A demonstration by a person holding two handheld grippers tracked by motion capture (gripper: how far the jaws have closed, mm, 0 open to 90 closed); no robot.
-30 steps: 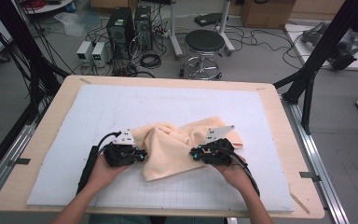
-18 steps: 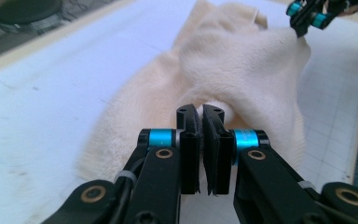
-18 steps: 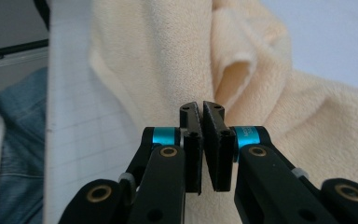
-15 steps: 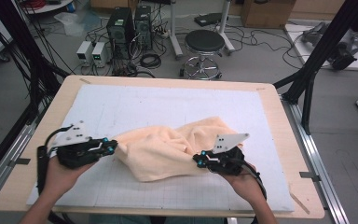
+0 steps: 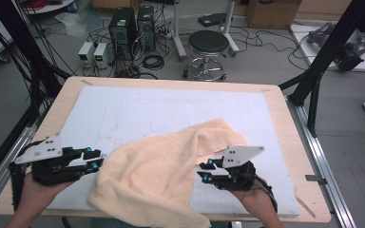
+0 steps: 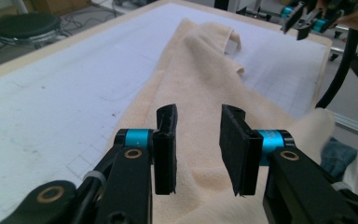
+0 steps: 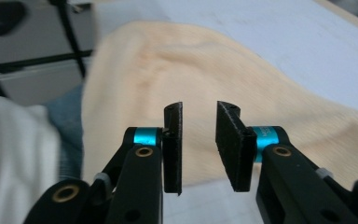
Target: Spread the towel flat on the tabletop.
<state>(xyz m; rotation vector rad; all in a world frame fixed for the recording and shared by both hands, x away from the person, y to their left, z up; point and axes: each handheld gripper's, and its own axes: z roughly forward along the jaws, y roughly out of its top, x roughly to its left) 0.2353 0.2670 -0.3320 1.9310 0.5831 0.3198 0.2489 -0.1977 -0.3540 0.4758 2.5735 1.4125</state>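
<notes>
A pale yellow towel (image 5: 157, 175) is spread loosely on the counter (image 5: 285, 118), lying between the two claws and draped over the near edge of the counter. The left claw (image 5: 97, 159) is held at the towel's left edge, and its jaws have just been opening: in the left gripper view a clear gap is seen between the pads (image 6: 165, 147), with nothing pinched in it and the cloth (image 6: 205, 93) running away beneath and ahead of them. The right claw (image 5: 204, 171) is held at the towel's right side, just beside the raised fold; its jaws have likewise just been opening and are seen parted in the right gripper view (image 7: 199, 144), the gap being bare and the towel (image 7: 214, 70) lying just beyond and below the tips. Neither claw is closed on the fabric. A raised ridge of cloth is seen ahead of the left claw, ending in a turned-over corner at the far end. The pale gridded mat (image 5: 171, 109) covering the counter stretches away beyond both claws. In the left gripper view the right claw (image 6: 307, 21) is seen farther off, past the towel's far end.
</notes>
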